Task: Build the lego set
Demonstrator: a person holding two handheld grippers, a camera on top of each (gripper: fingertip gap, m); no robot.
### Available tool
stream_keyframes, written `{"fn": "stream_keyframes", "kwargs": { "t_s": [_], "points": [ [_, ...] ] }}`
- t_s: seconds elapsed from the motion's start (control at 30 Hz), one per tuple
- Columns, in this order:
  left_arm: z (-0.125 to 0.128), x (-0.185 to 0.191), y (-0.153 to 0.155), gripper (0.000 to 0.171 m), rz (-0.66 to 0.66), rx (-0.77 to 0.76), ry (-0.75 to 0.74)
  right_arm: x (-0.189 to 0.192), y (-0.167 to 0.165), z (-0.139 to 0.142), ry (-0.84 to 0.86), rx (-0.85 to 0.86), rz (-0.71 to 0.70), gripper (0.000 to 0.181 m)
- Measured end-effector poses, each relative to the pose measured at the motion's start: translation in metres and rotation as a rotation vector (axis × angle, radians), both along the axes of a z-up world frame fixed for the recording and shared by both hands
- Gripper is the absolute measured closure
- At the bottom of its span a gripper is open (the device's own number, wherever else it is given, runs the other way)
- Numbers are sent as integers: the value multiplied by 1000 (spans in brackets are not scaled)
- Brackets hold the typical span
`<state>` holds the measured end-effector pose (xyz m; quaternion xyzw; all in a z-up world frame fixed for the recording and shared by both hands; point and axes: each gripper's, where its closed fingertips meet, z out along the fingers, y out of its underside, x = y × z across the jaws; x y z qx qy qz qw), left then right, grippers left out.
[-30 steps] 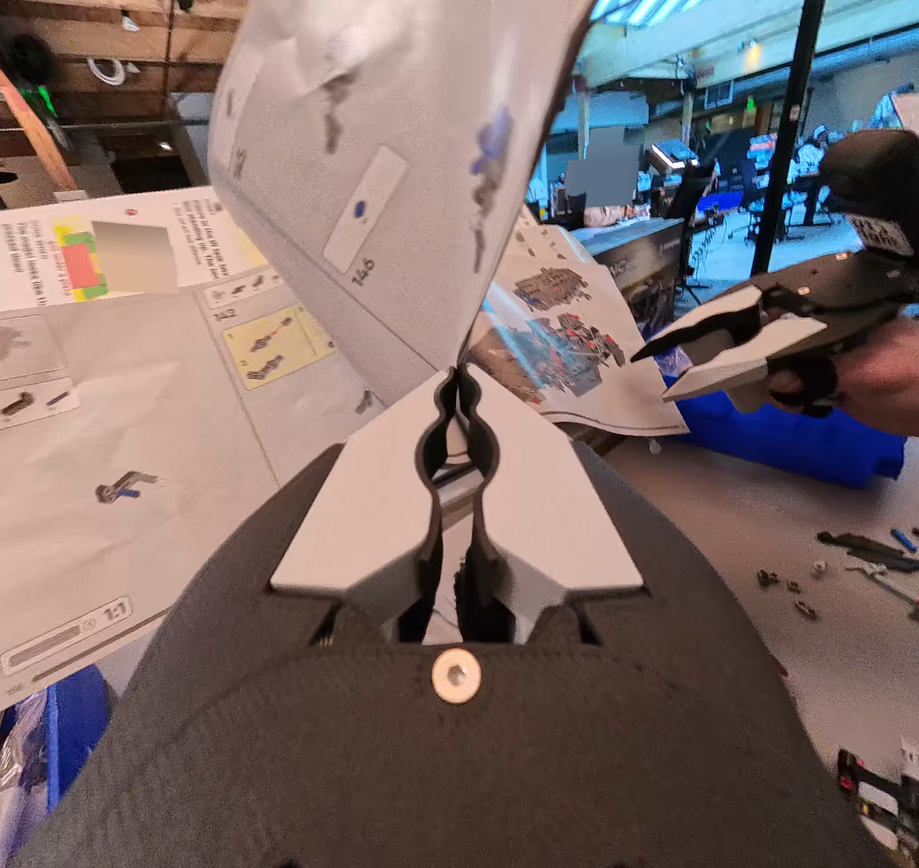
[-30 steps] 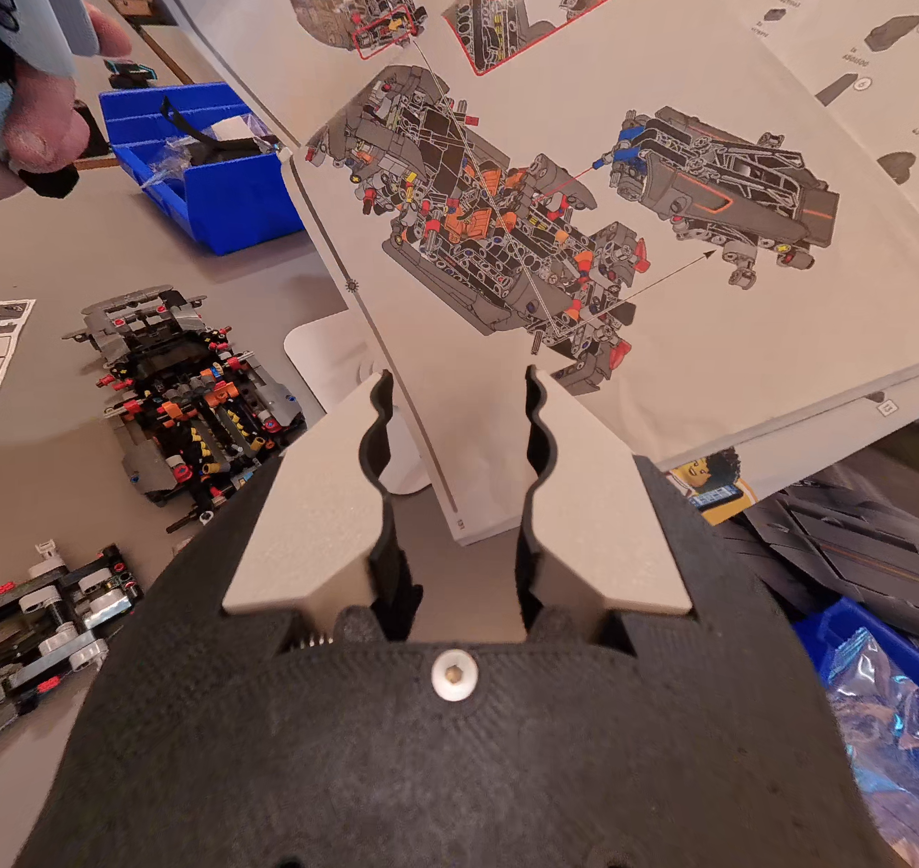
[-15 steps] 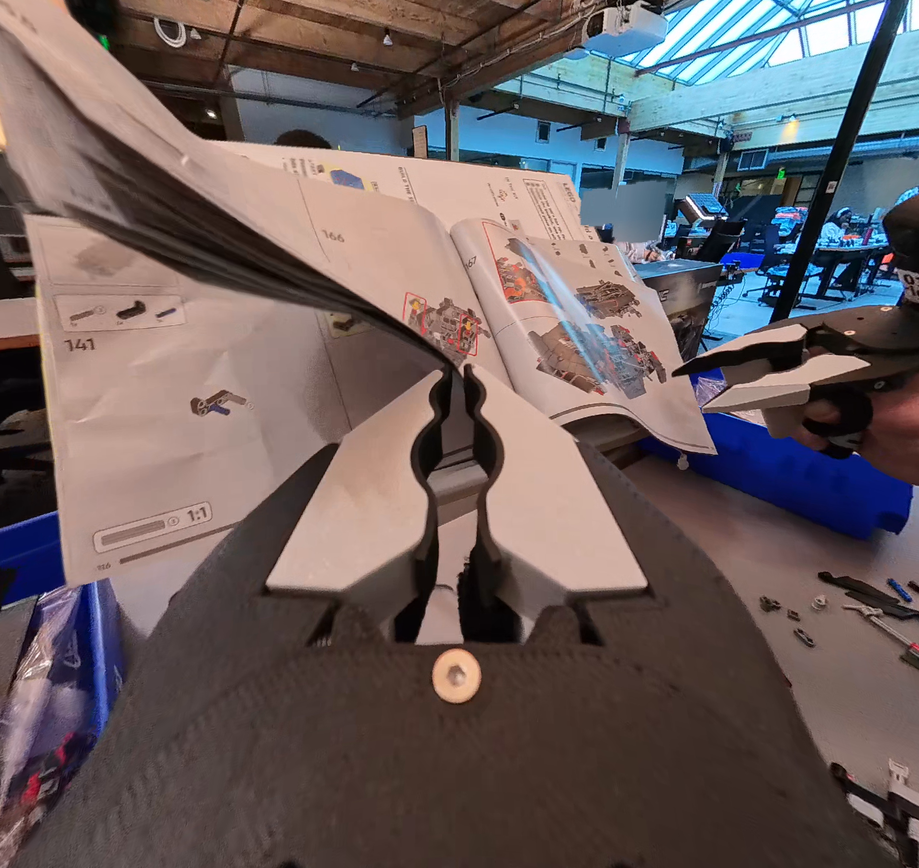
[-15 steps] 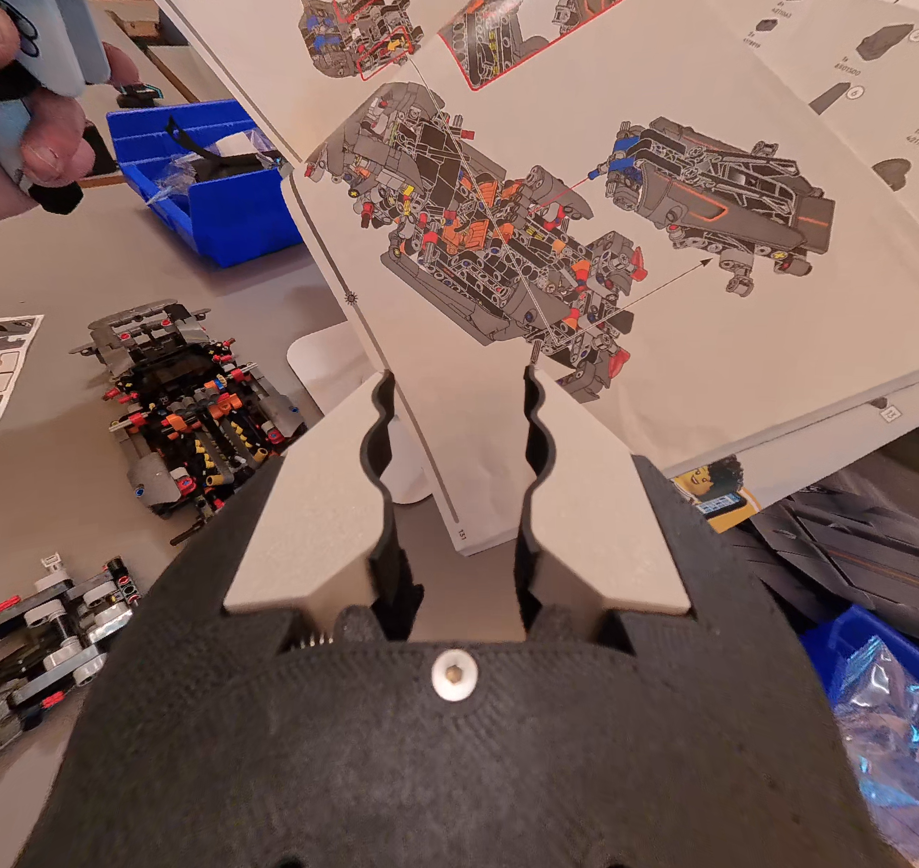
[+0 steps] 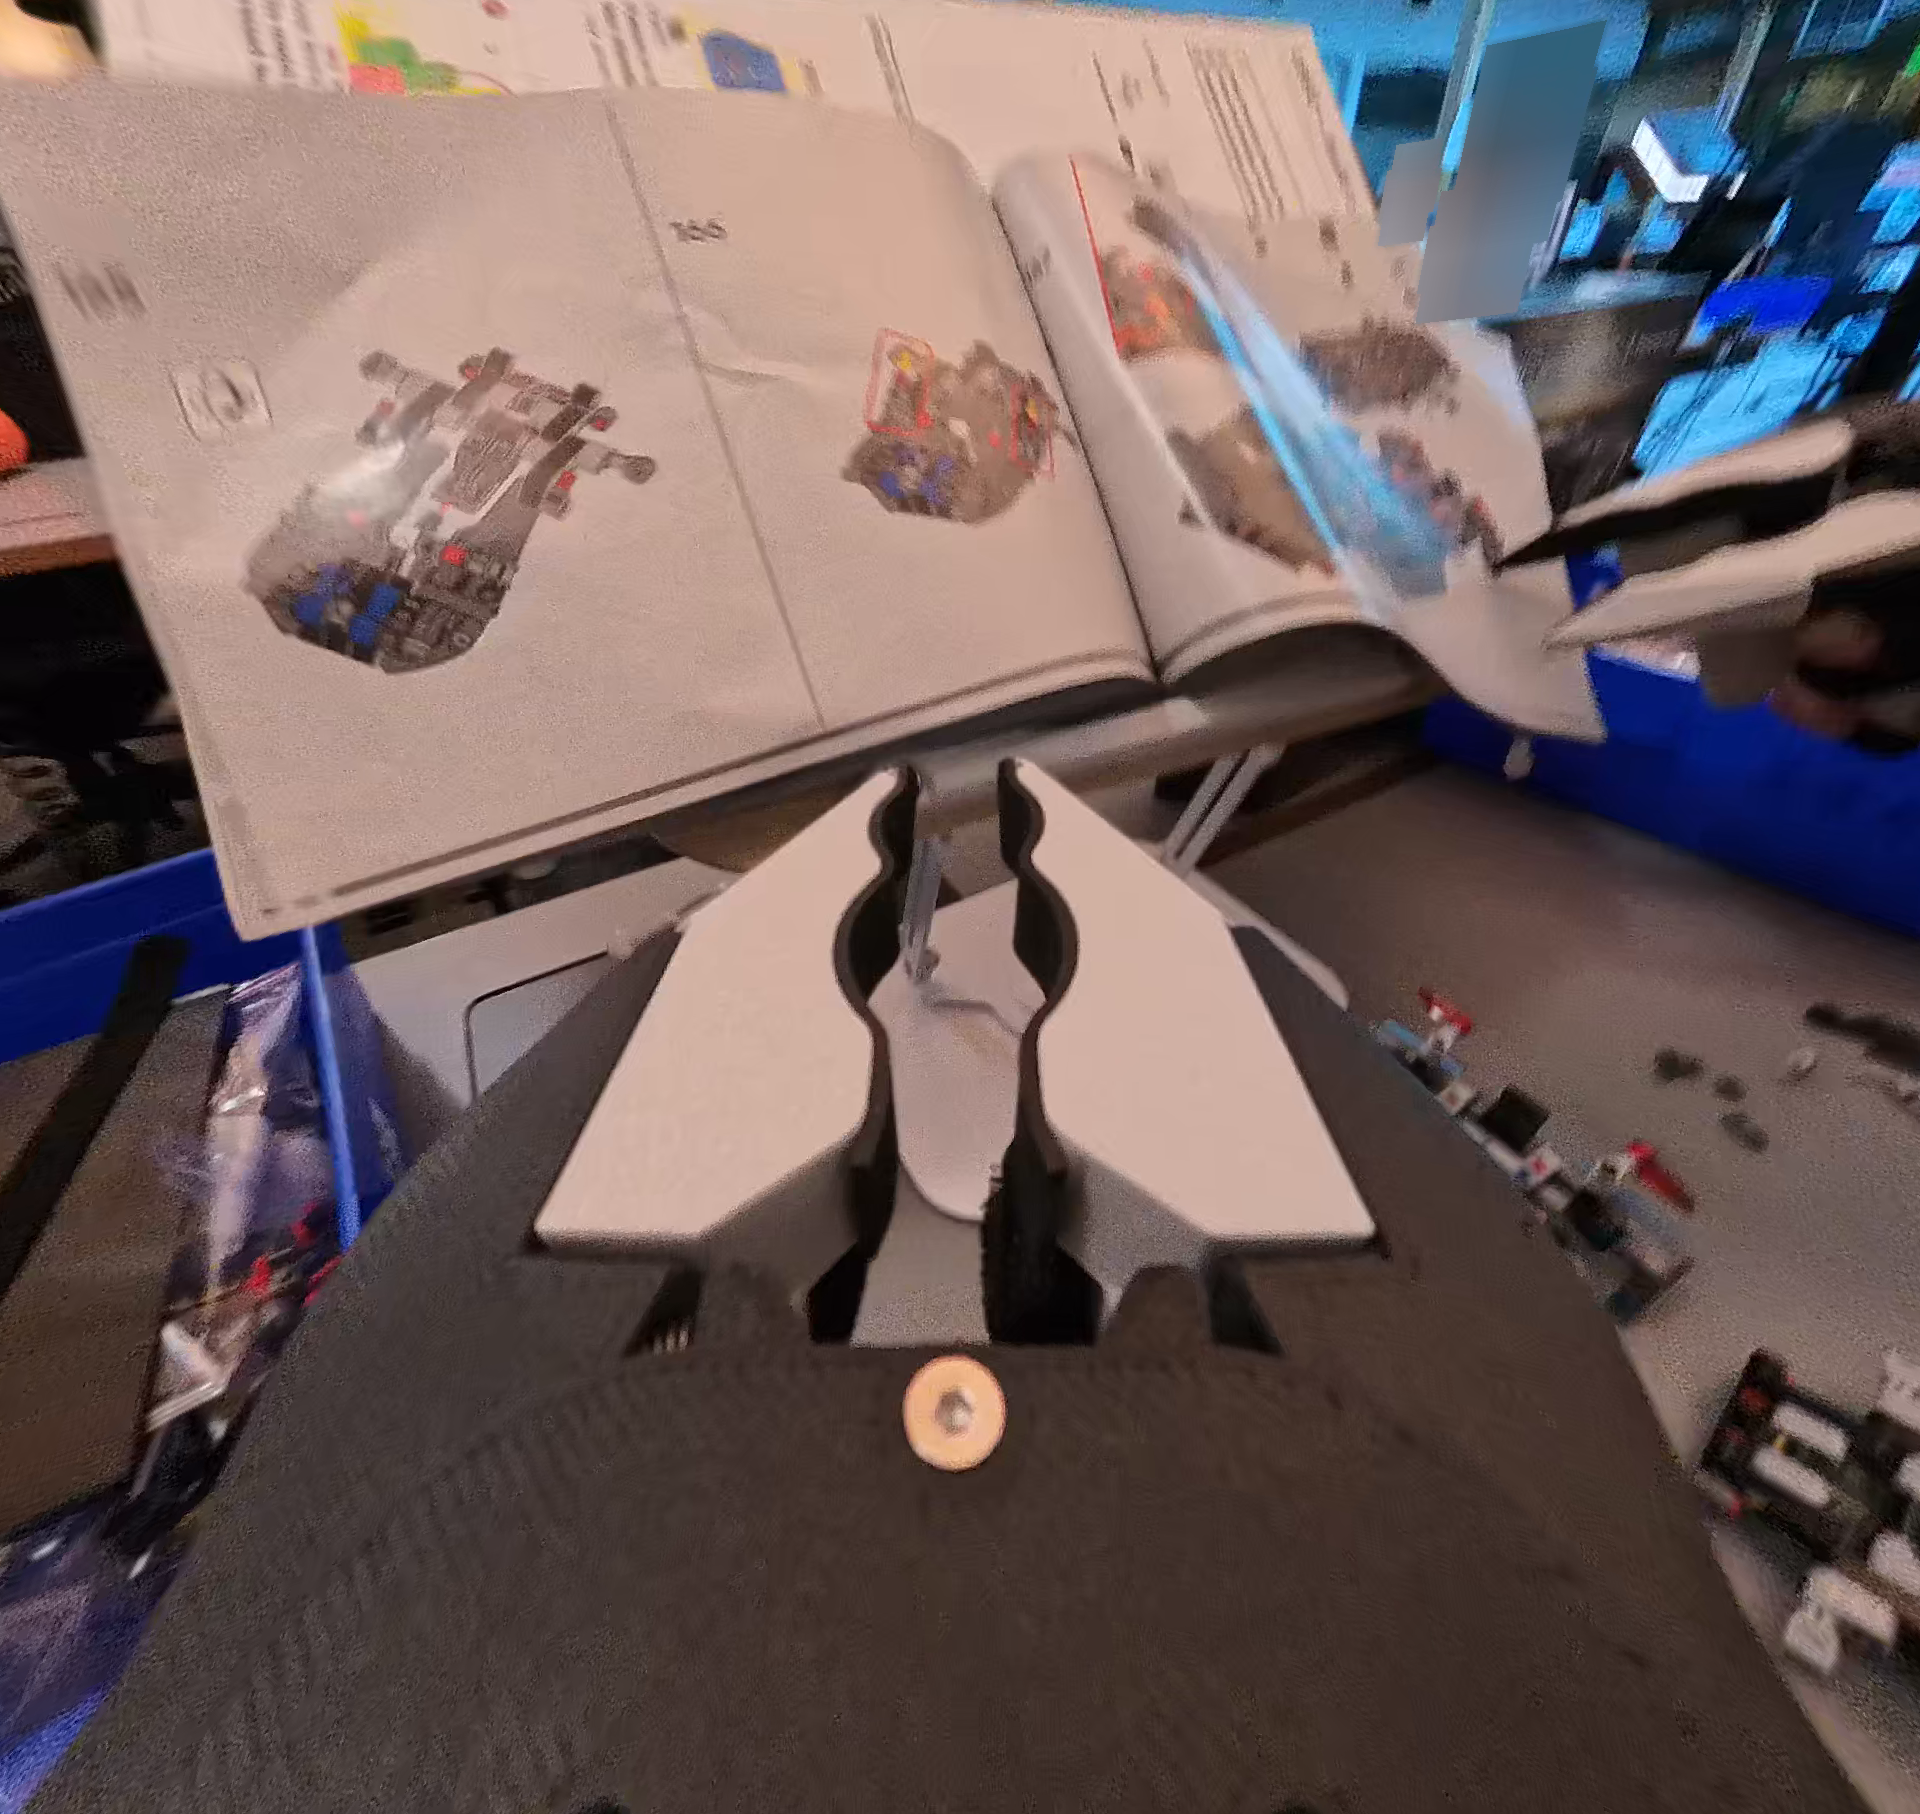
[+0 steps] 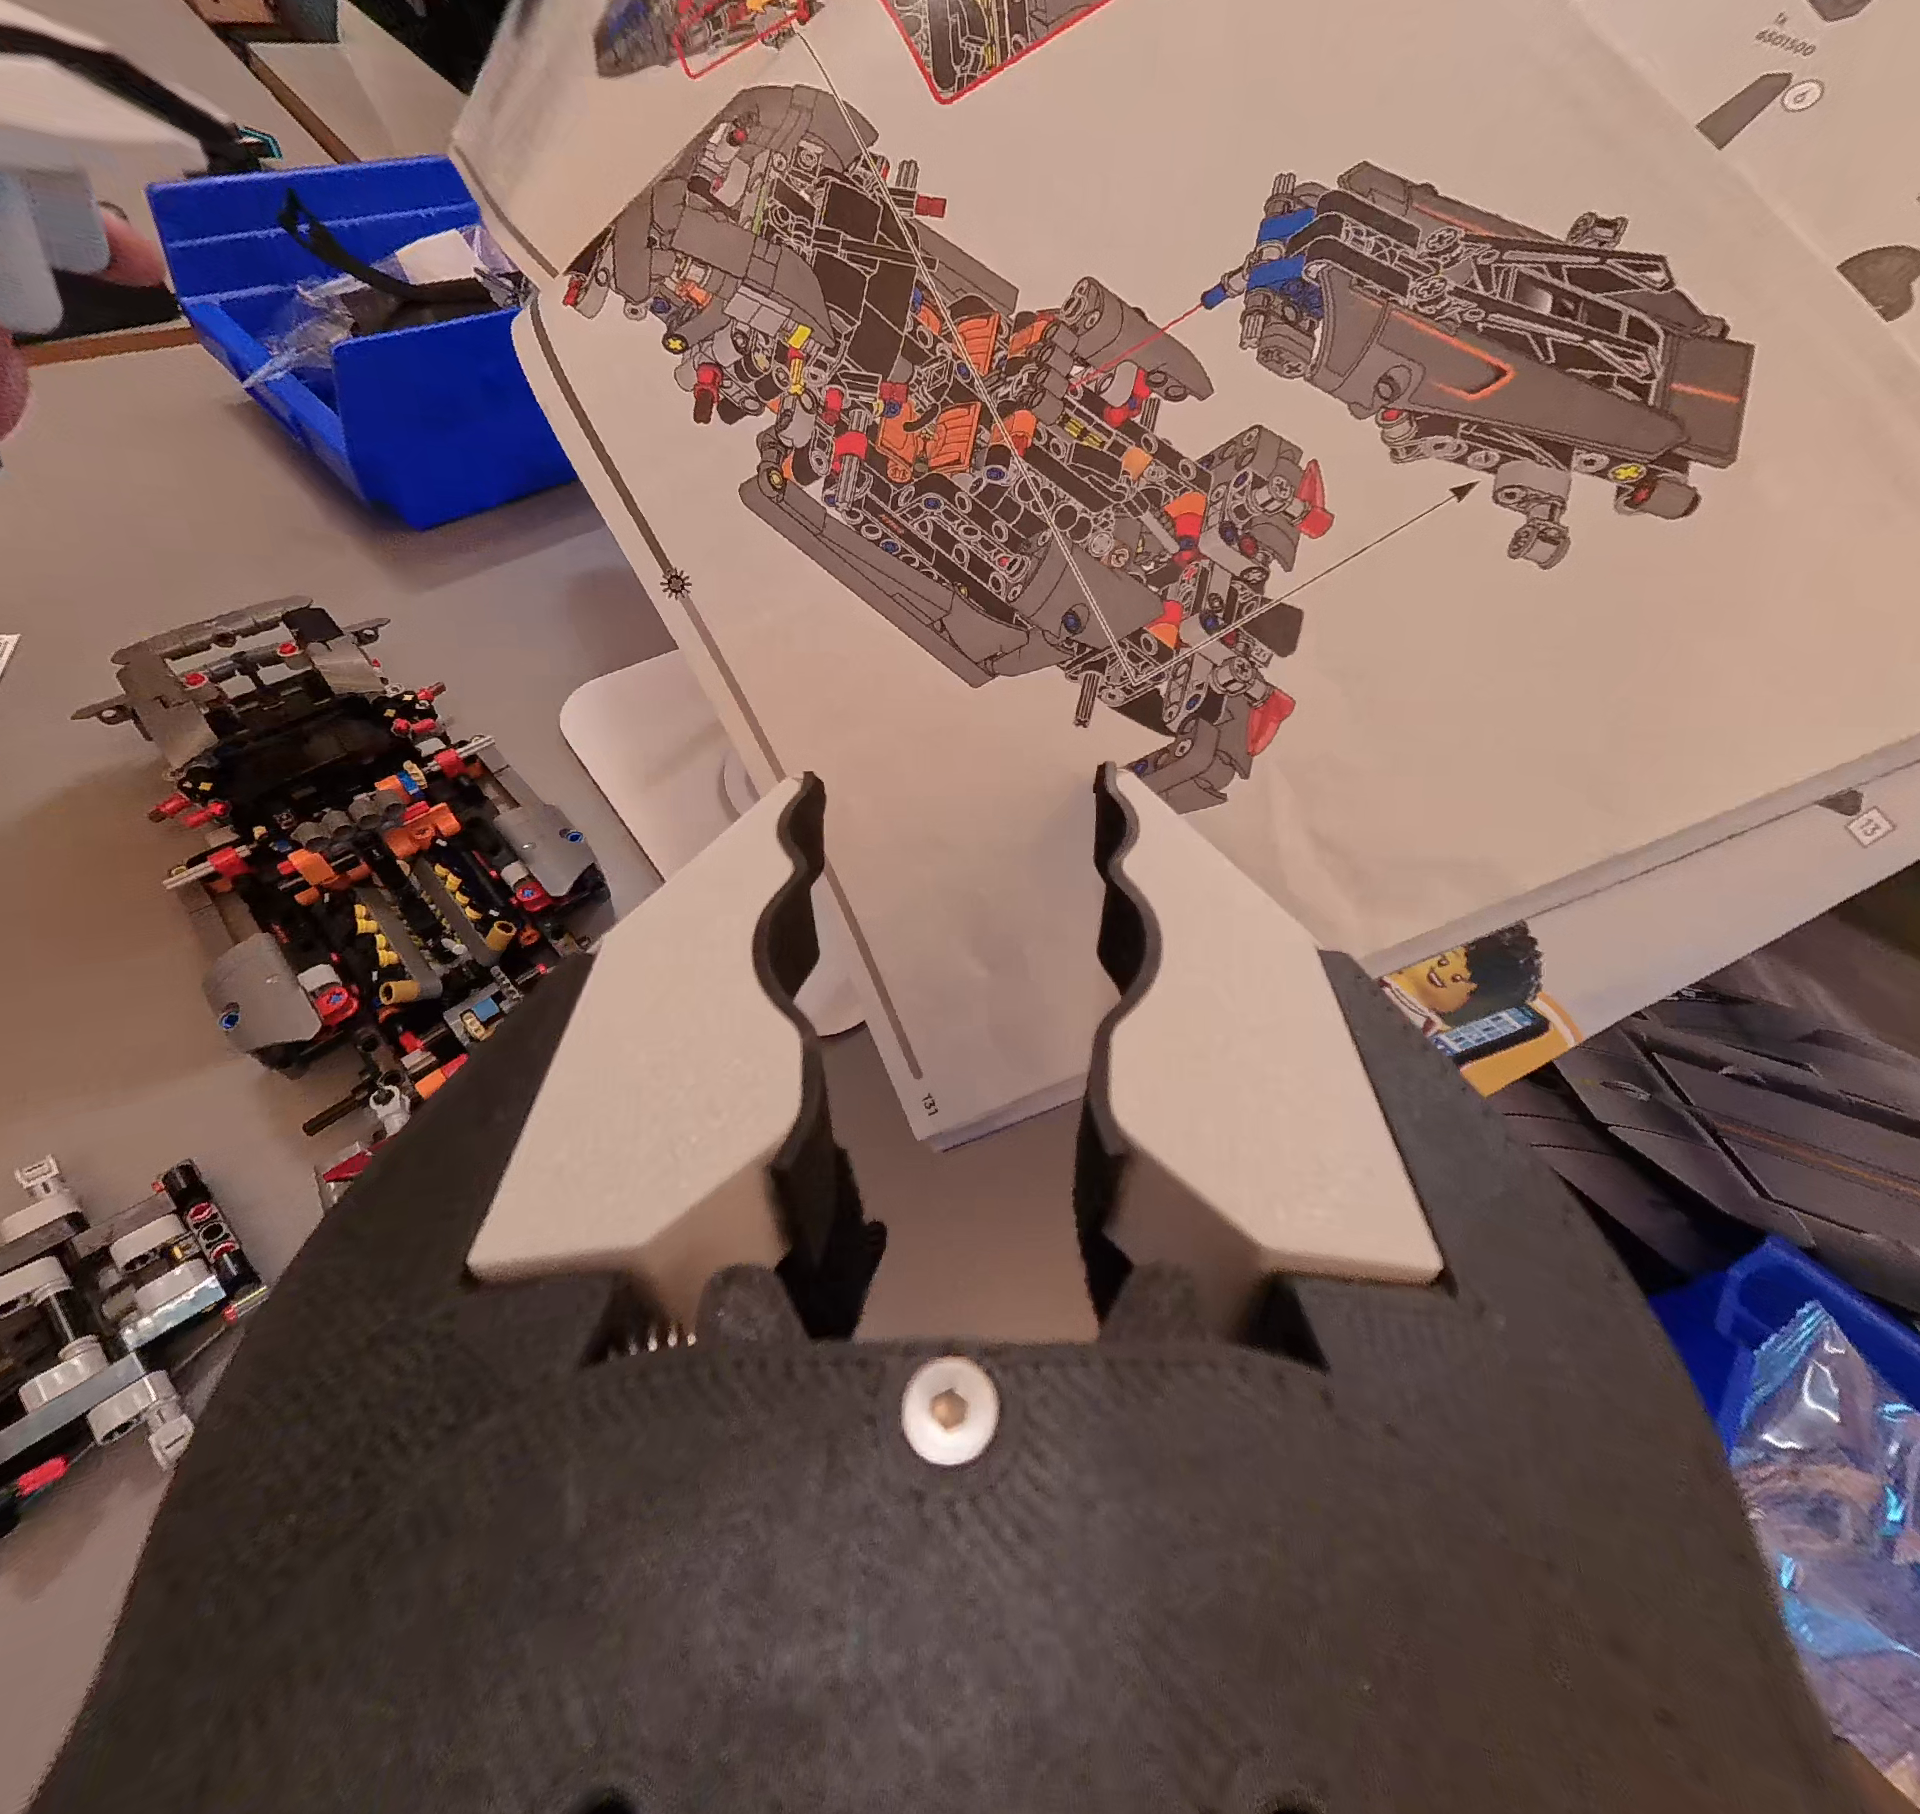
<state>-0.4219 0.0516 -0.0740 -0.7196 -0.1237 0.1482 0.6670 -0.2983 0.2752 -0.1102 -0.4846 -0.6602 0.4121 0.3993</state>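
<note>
The open instruction booklet (image 5: 665, 476) rests tilted on a white stand (image 5: 940, 1099). My left gripper (image 5: 956, 775) is just below the booklet's lower edge, slightly open and empty. My right gripper (image 6: 956, 777) is open and empty, close to the lower corner of the right-hand page (image 6: 1143, 414); it also shows in the left wrist view (image 5: 1704, 538). A partly built Lego car chassis (image 6: 343, 860) lies on the table left of the right gripper. A smaller grey and black sub-assembly (image 6: 94, 1297) lies nearer, and also shows in the left wrist view (image 5: 1818, 1515).
A blue parts bin (image 6: 395, 393) stands behind the chassis. Another blue bin with plastic bags (image 6: 1829, 1452) is at the lower right, and one with bags (image 5: 239, 1141) is left of the left gripper. Loose small pieces (image 5: 1714, 1089) lie on the grey table. There is about 25 centimeters between the tips of the two grippers.
My left gripper has let go of the lifted pages and opened. The pages have turned over and now lie flat on the left side. The right gripper has barely moved.
</note>
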Motion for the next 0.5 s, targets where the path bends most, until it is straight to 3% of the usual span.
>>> {"fn": "stream_keyframes", "kwargs": {
  "t_s": [0.1,0.33,0.5],
  "points": [
    [-7,20,3,157,-3,-79,123,0,1,1,1,-2,0,130],
    [7,56,34,147,-63,-243,417,1,-3,5,14,-1,7,130],
    [2,80,33,147,-127,-331,477,3,-7,16,38,-9,17,130]
  ]
}}
